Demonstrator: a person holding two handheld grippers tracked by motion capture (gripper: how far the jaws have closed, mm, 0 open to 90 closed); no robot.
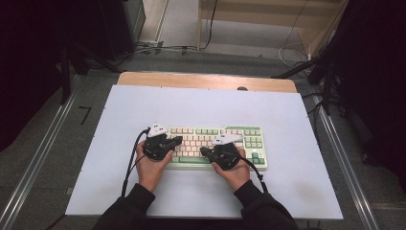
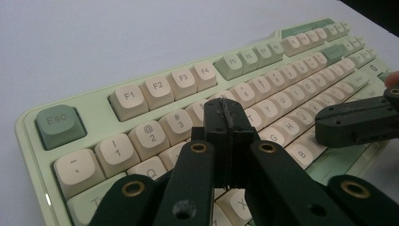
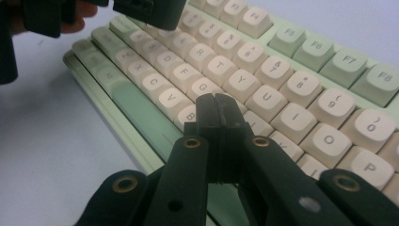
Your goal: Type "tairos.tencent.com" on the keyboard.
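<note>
- High view: the keyboard (image 1: 218, 146) lies just below the middle of the white table (image 1: 119, 143). The left tool (image 1: 178, 140) hangs over its left end with its tip pointing to 3 o'clock; the right tool (image 1: 203, 151) is over the bottom row, pointing to 9 o'clock.
- Left gripper view: closed jaws, nothing between them, tip above the number and letter keys; the Esc key (image 2: 59, 125) sits at 9 o'clock.
- Right gripper view: jaws pressed together, empty, over the keys near B; the space bar (image 3: 141, 113) lies at 10 o'clock.
</note>
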